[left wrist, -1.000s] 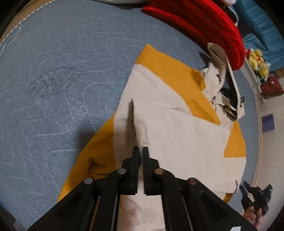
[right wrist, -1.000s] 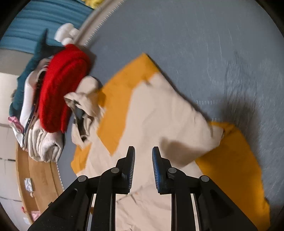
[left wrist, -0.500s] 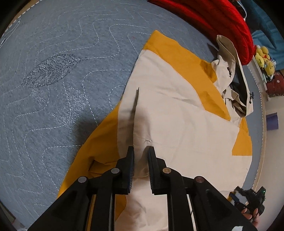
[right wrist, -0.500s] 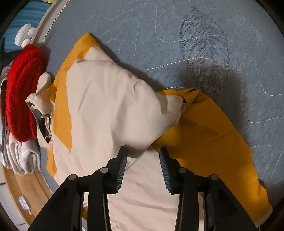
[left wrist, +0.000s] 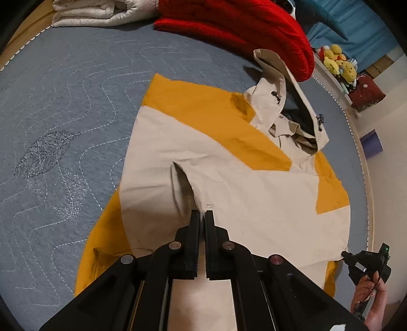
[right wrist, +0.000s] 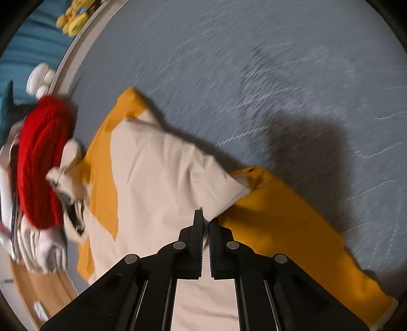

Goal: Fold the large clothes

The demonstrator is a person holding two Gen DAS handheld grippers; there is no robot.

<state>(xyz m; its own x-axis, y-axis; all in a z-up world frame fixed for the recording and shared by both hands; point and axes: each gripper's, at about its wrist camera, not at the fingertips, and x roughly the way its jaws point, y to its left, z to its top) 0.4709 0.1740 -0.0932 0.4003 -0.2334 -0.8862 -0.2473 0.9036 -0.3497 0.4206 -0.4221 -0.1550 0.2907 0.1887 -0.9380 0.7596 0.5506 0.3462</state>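
A cream and mustard-yellow hooded jacket (left wrist: pixel 229 157) lies spread on a blue-grey quilted bed cover (left wrist: pixel 63 114), its hood (left wrist: pixel 287 101) toward the far side. My left gripper (left wrist: pixel 202 216) points steeply down at the jacket's middle. Its jaws are closing, and a raised ridge of cream cloth is pinched between the tips. In the blurred right wrist view, my right gripper (right wrist: pixel 206 221) sits where a folded cream flap meets the yellow sleeve (right wrist: pixel 292 229). Its jaws are closing too, with cream cloth caught between them.
A red knitted garment (left wrist: pixel 241 23) and folded white towels (left wrist: pixel 101 12) lie at the far edge of the bed. Yellow plush toys (left wrist: pixel 338 61) sit beyond the bed rim. A person's hand (left wrist: pixel 368 292) holds a black tool by the jacket's near right corner.
Half a second ago both pairs of jaws stood slightly apart over the cloth; now both have come together on it. The right wrist view has swung and blurred, and the left view has shifted.
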